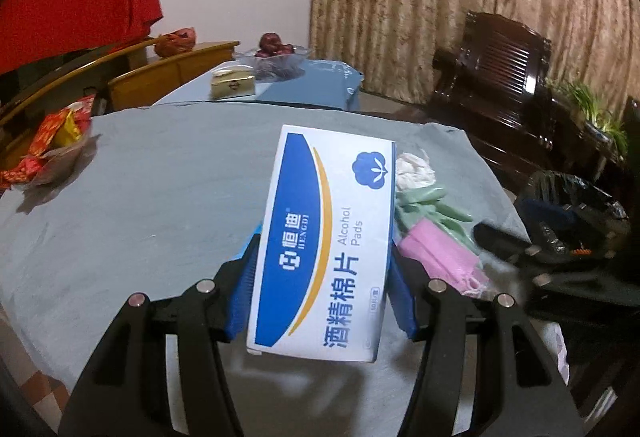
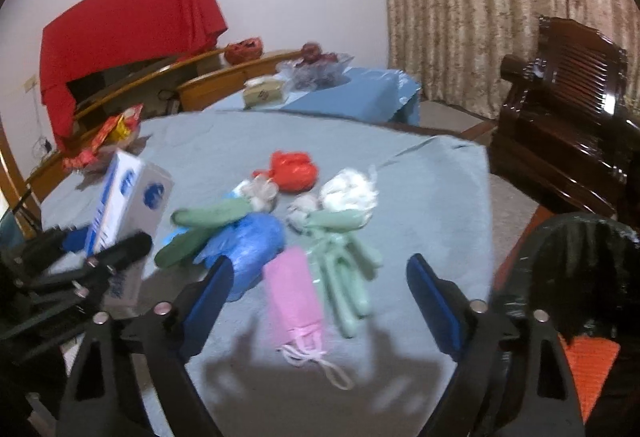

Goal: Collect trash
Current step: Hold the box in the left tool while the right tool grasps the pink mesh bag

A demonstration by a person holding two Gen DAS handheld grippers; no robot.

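My left gripper [image 1: 322, 261] is shut on a white and blue alcohol pads box [image 1: 324, 241] and holds it above the grey tablecloth [image 1: 160, 197]. The box also shows at the left of the right wrist view [image 2: 128, 205], held by the left gripper [image 2: 108, 249]. My right gripper [image 2: 320, 277] is open and empty above a pink face mask [image 2: 296, 297]. Around the mask lie pale green gloves [image 2: 344, 269], a dark green glove [image 2: 204, 221], a blue plastic wad [image 2: 252, 245], a red plastic wad [image 2: 292, 169] and white crumpled tissue [image 2: 350, 191].
A bin lined with a black bag [image 2: 576, 277] stands off the table's right edge, also in the left wrist view [image 1: 576, 209]. Red snack packets [image 1: 60, 141] lie at the far left. A dark wooden chair [image 2: 568, 105] stands to the right. A second table with a fruit bowl [image 1: 276, 53] is behind.
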